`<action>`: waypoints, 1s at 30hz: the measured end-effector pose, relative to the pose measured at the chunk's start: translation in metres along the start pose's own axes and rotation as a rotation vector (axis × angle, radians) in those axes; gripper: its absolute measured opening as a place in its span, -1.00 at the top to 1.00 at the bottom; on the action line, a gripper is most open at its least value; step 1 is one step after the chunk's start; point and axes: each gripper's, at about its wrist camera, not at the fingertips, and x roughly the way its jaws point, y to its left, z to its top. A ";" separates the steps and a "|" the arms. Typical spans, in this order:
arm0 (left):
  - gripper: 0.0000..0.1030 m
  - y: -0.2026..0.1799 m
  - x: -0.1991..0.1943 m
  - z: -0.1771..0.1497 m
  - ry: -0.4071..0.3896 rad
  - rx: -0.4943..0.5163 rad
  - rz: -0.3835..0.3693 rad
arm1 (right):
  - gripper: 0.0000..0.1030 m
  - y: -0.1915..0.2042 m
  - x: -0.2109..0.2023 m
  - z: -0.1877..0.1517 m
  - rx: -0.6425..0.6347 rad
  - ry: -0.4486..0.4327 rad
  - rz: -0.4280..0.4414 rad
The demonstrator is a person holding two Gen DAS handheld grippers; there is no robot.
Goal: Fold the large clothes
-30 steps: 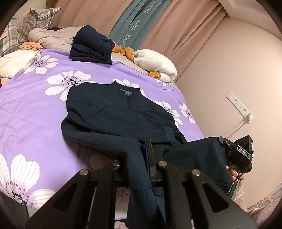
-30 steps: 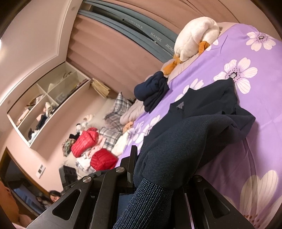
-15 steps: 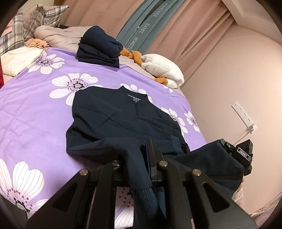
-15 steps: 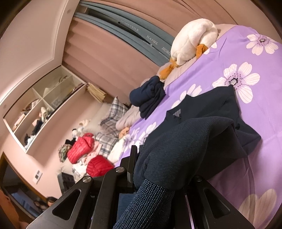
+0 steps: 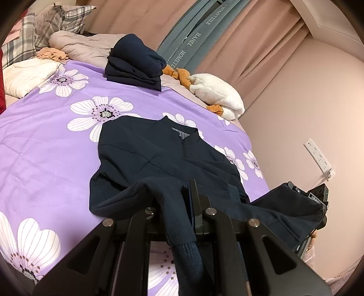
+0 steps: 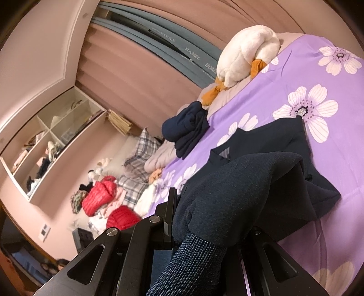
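The navy jacket [image 5: 159, 159] lies flat just ahead of both grippers, its length running straight away from them, collar at the far end. The left gripper [image 5: 182, 211] pinches one ribbed cuff and the right gripper [image 6: 204, 218] clamps the other sleeve. Smooth purple flowered bedsheet [image 5: 45, 141] underneath; pink curtains [image 5: 136, 20] behind.

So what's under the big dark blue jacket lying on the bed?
The navy jacket lies on a purple flowered bedsheet. Flower prints peek out beside it; whatever is beneath its middle is covered.
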 end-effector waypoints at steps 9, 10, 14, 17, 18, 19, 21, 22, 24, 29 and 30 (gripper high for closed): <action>0.77 0.008 0.013 0.016 -0.002 0.016 0.039 | 0.76 -0.006 0.013 0.015 -0.006 -0.007 -0.024; 0.77 0.009 0.015 0.018 -0.002 0.014 0.042 | 0.75 -0.007 0.016 0.017 -0.009 -0.007 -0.028; 0.77 0.012 0.023 0.026 -0.002 0.015 0.056 | 0.76 -0.011 0.025 0.025 -0.021 -0.009 -0.045; 0.77 0.015 0.030 0.033 -0.002 0.018 0.072 | 0.75 -0.015 0.032 0.033 -0.023 -0.011 -0.058; 0.77 0.017 0.032 0.036 -0.002 0.018 0.077 | 0.75 -0.017 0.035 0.035 -0.024 -0.013 -0.065; 0.77 0.019 0.035 0.038 -0.001 0.016 0.082 | 0.75 -0.019 0.037 0.038 -0.024 -0.013 -0.069; 0.77 0.023 0.041 0.043 0.003 0.009 0.089 | 0.75 -0.022 0.041 0.042 -0.025 -0.014 -0.080; 0.77 0.024 0.043 0.045 0.005 0.009 0.095 | 0.75 -0.024 0.043 0.044 -0.024 -0.015 -0.085; 0.77 0.025 0.048 0.049 0.008 0.009 0.106 | 0.76 -0.027 0.047 0.047 -0.025 -0.013 -0.098; 0.77 0.031 0.068 0.059 0.026 0.006 0.121 | 0.75 -0.034 0.056 0.051 -0.030 -0.001 -0.126; 0.77 0.033 0.073 0.061 0.029 0.004 0.124 | 0.75 -0.036 0.058 0.052 -0.029 0.001 -0.132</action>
